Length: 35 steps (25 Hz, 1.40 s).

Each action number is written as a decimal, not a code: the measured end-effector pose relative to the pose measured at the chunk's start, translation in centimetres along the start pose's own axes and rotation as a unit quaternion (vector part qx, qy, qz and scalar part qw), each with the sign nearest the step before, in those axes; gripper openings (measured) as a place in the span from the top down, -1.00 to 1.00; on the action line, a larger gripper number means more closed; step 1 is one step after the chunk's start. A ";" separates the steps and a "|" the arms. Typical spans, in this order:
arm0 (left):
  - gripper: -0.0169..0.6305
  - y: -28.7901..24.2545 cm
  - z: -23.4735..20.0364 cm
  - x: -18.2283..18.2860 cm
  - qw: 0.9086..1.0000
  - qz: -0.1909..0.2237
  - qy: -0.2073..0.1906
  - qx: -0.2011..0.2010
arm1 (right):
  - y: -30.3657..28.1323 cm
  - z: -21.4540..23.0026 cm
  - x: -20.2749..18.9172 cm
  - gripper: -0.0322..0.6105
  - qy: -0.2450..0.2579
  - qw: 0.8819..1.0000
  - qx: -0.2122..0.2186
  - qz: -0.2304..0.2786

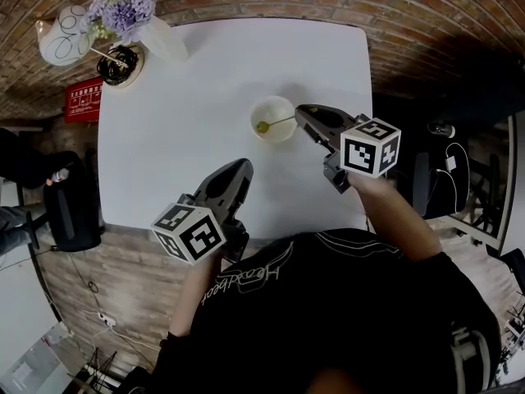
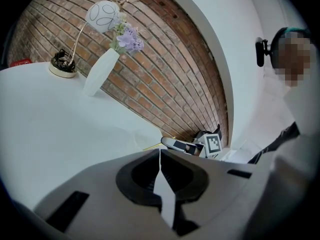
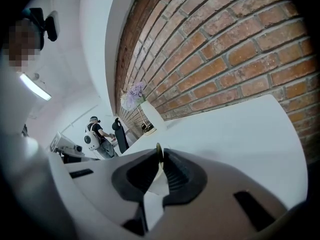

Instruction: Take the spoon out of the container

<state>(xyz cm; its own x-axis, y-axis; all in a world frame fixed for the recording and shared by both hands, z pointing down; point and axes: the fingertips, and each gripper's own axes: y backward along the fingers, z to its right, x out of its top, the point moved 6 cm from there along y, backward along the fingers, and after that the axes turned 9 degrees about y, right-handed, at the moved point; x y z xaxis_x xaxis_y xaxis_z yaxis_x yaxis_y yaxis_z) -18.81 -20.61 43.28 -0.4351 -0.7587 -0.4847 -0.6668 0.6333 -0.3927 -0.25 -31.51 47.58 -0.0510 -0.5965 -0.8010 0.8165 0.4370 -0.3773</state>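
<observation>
The right claw (image 1: 303,113) was clamped on the very end of the spoon (image 1: 277,122) handle; the right gripper view showed a thin golden edge pinched between its pads. That far-end grip probably kept the claw clear of the rim of the container (image 1: 284,106), which stood on the white tabletop (image 1: 189,97). The spoon's bowl end lay down inside the container toward the left, the handle leaning over the right rim. Its long axis ran nearly left to right in the head view, the handle pointing at the right claw. The left claw (image 1: 242,167) was closed on nothing and hung over the tabletop's near edge, apparently kept out of the way
</observation>
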 end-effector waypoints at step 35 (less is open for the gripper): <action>0.92 6.6 4.1 -3.1 0.999 0.041 -0.028 -0.005 | 6.2 -5.5 3.6 0.90 0.056 0.993 -0.037 0.095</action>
<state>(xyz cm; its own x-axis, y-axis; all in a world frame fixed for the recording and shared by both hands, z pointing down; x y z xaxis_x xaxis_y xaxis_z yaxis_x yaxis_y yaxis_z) -19.39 -13.41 39.02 -0.4542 -0.6950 -0.5574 -0.6373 0.6907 -0.3418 1.43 -27.26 39.79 0.0322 -0.4215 -0.9063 0.7731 0.5851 -0.2447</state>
